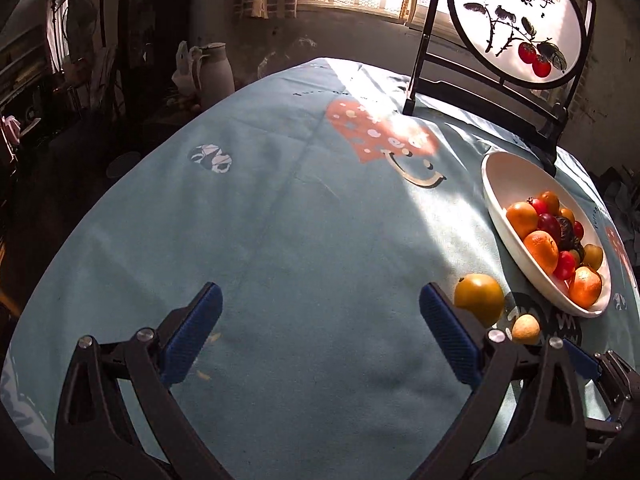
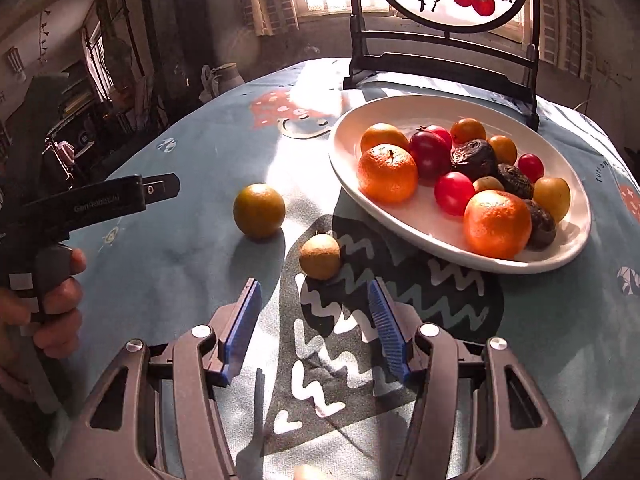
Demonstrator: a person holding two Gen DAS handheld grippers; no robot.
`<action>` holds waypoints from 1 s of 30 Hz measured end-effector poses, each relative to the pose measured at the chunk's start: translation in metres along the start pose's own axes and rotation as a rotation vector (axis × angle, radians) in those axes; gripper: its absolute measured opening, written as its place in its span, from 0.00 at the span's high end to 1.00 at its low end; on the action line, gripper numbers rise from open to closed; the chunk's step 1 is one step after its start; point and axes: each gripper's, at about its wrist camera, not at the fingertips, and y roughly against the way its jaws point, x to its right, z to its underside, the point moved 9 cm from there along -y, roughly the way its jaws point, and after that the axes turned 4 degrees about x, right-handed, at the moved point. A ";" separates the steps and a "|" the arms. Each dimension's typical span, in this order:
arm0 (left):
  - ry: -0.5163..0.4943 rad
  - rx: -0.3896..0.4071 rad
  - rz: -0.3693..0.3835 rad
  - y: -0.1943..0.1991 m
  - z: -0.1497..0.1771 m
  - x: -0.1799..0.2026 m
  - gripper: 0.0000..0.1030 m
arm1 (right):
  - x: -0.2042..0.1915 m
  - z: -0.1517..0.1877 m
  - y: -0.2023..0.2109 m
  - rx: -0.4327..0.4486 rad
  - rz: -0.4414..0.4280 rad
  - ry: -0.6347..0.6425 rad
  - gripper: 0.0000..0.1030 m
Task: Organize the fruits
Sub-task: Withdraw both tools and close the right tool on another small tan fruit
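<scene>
From the left wrist view, the left gripper (image 1: 320,308) hangs over the blue-green cloth of the bench (image 1: 280,220) with its jaws spread wide and nothing between them. Just beyond its right finger a yellow-green round fruit (image 1: 479,298) lies on the cloth, and a small tan fruit (image 1: 526,329) lies close beside that, partly hidden by the gripper frame. Further right stands the white oval dish (image 1: 502,196), loaded with oranges, red cherry tomatoes, dark purple fruits and small yellow ones. Behind the dish a round painted screen (image 1: 516,24) stands in a black frame near the window.

From the right wrist view, the right gripper (image 2: 314,308) is released too, its jaws apart and empty above the dark zigzag print on the cloth. The small tan fruit (image 2: 320,257) sits just ahead of the fingertips, roughly in line with the gap but not within it. The yellow-green round fruit (image 2: 259,211) lies further left, apart from it. The white oval dish (image 2: 352,148) is to the right, both loose fruits outside it. At the left edge a person's hand (image 2: 48,300) grips the handle of the other tool.
</scene>
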 end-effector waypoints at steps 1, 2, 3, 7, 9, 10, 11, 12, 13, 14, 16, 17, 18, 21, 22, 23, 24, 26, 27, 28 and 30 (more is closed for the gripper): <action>0.011 0.002 0.001 0.001 -0.001 -0.002 0.02 | -0.001 -0.004 -0.005 -0.001 0.010 0.011 0.45; 0.022 0.001 0.001 0.000 -0.002 -0.004 0.02 | -0.002 -0.008 -0.009 0.000 0.019 0.020 0.45; 0.030 -0.005 0.001 0.000 -0.002 -0.006 0.02 | -0.003 -0.011 -0.013 -0.001 0.028 0.028 0.45; 0.061 -0.038 0.015 -0.003 0.001 -0.010 0.02 | -0.003 -0.018 -0.027 -0.022 0.061 0.042 0.45; 0.073 -0.033 0.020 -0.002 0.000 -0.011 0.02 | -0.002 -0.017 -0.031 -0.040 0.062 0.042 0.46; 0.074 -0.029 0.020 -0.001 -0.001 -0.011 0.02 | -0.003 -0.017 -0.033 -0.046 0.062 0.044 0.49; 0.072 -0.024 0.021 0.000 -0.001 -0.010 0.02 | -0.003 -0.016 -0.033 -0.050 0.062 0.046 0.50; 0.069 -0.020 0.021 0.001 -0.002 -0.009 0.02 | -0.002 -0.016 -0.034 -0.055 0.066 0.047 0.53; 0.065 -0.019 0.020 0.001 -0.002 -0.008 0.02 | -0.002 -0.015 -0.036 -0.062 0.069 0.048 0.55; 0.060 -0.019 0.018 0.001 -0.001 -0.008 0.02 | -0.002 -0.014 -0.038 -0.072 0.071 0.048 0.56; 0.050 -0.024 0.015 0.000 0.000 -0.007 0.02 | -0.001 -0.013 -0.040 -0.081 0.076 0.049 0.57; 0.047 -0.026 0.013 0.000 0.000 -0.007 0.02 | -0.002 -0.013 -0.040 -0.081 0.080 0.054 0.57; 0.046 -0.026 0.013 0.000 0.000 -0.007 0.02 | -0.002 -0.013 -0.040 -0.081 0.083 0.058 0.58; 0.046 -0.021 0.010 0.000 -0.001 -0.008 0.02 | -0.003 -0.012 -0.040 -0.079 0.085 0.059 0.64; 0.047 -0.019 0.007 0.000 -0.001 -0.009 0.02 | -0.003 -0.013 -0.039 -0.078 0.088 0.062 0.67; 0.047 -0.019 0.005 0.000 -0.001 -0.009 0.02 | -0.004 -0.013 -0.040 -0.078 0.086 0.067 0.68; 0.048 -0.020 0.005 0.000 -0.001 -0.009 0.02 | -0.005 -0.013 -0.039 -0.077 0.088 0.074 0.71; 0.052 -0.022 0.002 -0.001 -0.001 -0.011 0.02 | -0.005 -0.012 -0.038 -0.073 0.102 0.088 0.75; 0.054 -0.022 0.000 -0.002 -0.001 -0.011 0.02 | -0.005 -0.012 -0.037 -0.073 0.101 0.093 0.76; 0.057 -0.021 -0.001 -0.002 -0.001 -0.012 0.02 | -0.005 -0.012 -0.036 -0.071 0.094 0.090 0.76; 0.055 -0.021 -0.009 -0.003 -0.001 -0.012 0.02 | -0.001 -0.012 -0.030 -0.059 0.083 0.073 0.76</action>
